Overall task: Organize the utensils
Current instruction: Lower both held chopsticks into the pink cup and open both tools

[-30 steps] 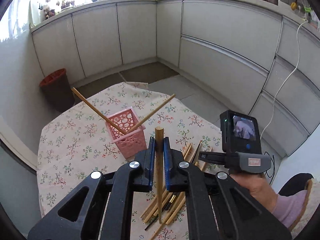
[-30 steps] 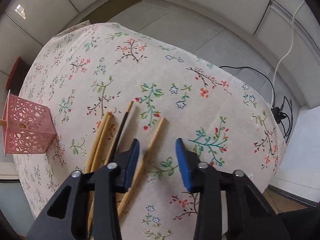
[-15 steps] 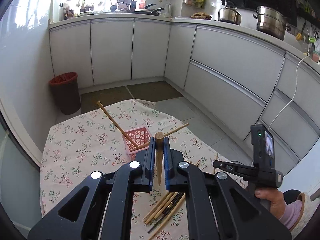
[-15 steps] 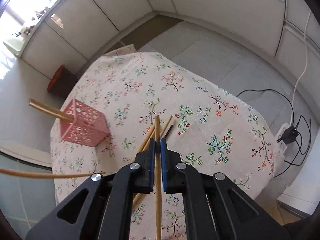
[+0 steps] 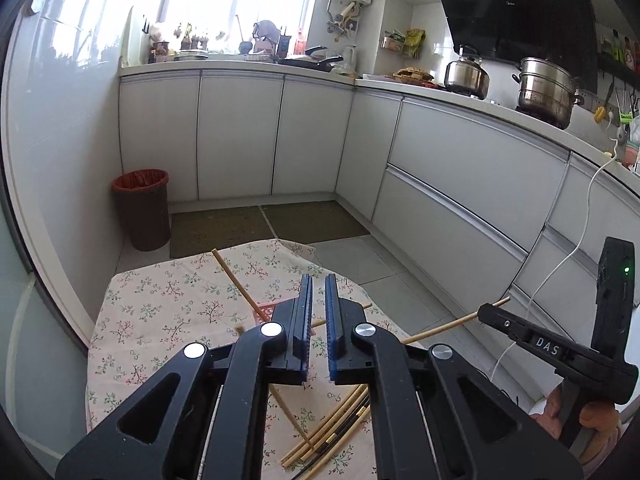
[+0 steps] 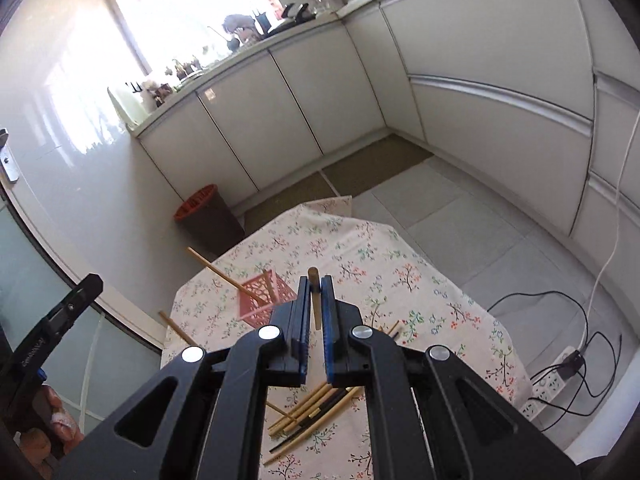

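**Bamboo in hand, most of the sorting left to do**

Nearest us, the right gripper (image 6: 315,282) is clamped narrow on one pale chopstick (image 6: 316,312), held above the desk (image 6: 400,264). The left gripper (image 5: 316,280) is also pinched nearly closed. Nothing shows between its visible pads, and we cannot tell whether it holds the slanting stick (image 5: 292,416) beneath it. Below both lies the loose pile (image 6: 316,408) of chopsticks, unsorted on the floral cloth. Farther off, to the left, the pink basket (image 6: 260,300) has two sticks (image 6: 216,272) leaning in it. We judge the job barely begun, with the held chopstick next to go in.
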Motion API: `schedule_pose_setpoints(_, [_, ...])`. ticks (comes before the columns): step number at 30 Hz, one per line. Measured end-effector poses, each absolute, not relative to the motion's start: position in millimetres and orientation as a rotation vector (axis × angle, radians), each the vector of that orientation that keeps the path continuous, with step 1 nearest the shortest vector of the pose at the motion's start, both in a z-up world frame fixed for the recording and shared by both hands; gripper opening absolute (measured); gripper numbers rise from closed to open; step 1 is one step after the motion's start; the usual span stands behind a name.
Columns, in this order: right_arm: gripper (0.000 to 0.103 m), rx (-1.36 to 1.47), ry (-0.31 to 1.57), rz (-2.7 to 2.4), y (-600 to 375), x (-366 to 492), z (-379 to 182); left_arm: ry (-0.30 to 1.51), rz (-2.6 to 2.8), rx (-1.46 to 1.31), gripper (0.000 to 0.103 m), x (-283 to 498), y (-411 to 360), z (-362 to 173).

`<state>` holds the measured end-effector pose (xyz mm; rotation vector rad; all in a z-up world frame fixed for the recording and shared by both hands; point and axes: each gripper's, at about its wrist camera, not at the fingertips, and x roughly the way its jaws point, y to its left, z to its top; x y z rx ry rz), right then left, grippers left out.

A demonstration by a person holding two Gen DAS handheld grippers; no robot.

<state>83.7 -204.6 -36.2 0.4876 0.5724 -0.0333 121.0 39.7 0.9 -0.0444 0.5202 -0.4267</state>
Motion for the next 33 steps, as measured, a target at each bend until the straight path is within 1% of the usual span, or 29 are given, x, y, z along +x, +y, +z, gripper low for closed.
schedule_pose_setpoints(4, [0.006, 0.488, 0.537, -0.017, -205.5, 80.0, -19.8, 0.544, -0.421, -0.063, 0.005, 126.5, 43.6, -0.5])
schedule_pose_setpoints(6, [0.006, 0.491, 0.532, -0.015, -206.4, 79.8, -16.5, 0.639, -0.404, -0.091, 0.006, 141.4, 51.3, -11.3])
schedule_pose_setpoints(7, [0.006, 0.493, 0.532, -0.015, -207.5, 80.8, -16.4, 0.729, -0.4, -0.127, 0.008, 155.7, 57.9, -24.6])
schedule_pose_setpoints(9, [0.006, 0.503, 0.54, -0.02, -209.9, 84.2, -19.4, 0.909, -0.333, -0.24, 0.03, 191.5, 78.6, -66.3])
schedule_pose_setpoints(10, [0.006, 0.511, 0.551, -0.019, -211.0, 87.2, -22.1, 0.996, -0.259, -0.282, 0.043, 210.2, 90.1, -91.9])
schedule_pose_setpoints(12, [0.006, 0.529, 0.571, -0.013, -213.2, 92.6, -29.0, 1.138, -0.151, -0.358, 0.041, 245.1, 110.3, -141.3])
schedule_pose_setpoints(15, [0.006, 0.537, 0.592, -0.007, -214.5, 102.4, -37.6, 1.213, -0.034, -0.426, 0.041, 282.1, 130.8, -192.9])
schedule_pose_setpoints(18, [0.006, 0.532, 0.609, -0.004, -214.6, 112.1, -47.1, 1.224, 0.005, -0.426, 0.041, 308.3, 131.2, -215.7])
schedule_pose_setpoints(21, [0.006, 0.546, 0.647, 0.003, -218.9, 123.3, -59.4, 1.207, 0.05, -0.384, 0.041, 330.0, 121.2, -227.2])
schedule_pose_setpoints(25, [0.006, 0.57, 0.674, 0.008, -228.0, 135.4, -68.9, 1.261, 0.086, -0.335, 0.04, 350.5, 110.0, -256.1])
schedule_pose_setpoints(27, [0.006, 0.578, 0.673, 0.006, -231.3, 139.0, -70.0, 1.235, 0.126, -0.241, 0.024, 350.9, 103.8, -259.5])
schedule_pose_setpoints(28, [0.006, 0.586, 0.672, 0.008, -232.6, 140.1, -69.7, 1.237, 0.134, -0.222, 0.01, 351.0, 103.7, -260.3])
schedule_pose_setpoints(30, [0.006, 0.594, 0.666, 0.014, -234.7, 139.8, -68.1, 1.232, 0.105, -0.293, 0.007, 342.8, 113.6, -260.1])
schedule_pose_setpoints(33, [0.006, 0.592, 0.648, 0.021, -234.0, 135.8, -61.3, 1.202, 0.047, -0.379, 0.006, 323.1, 130.6, -250.7])
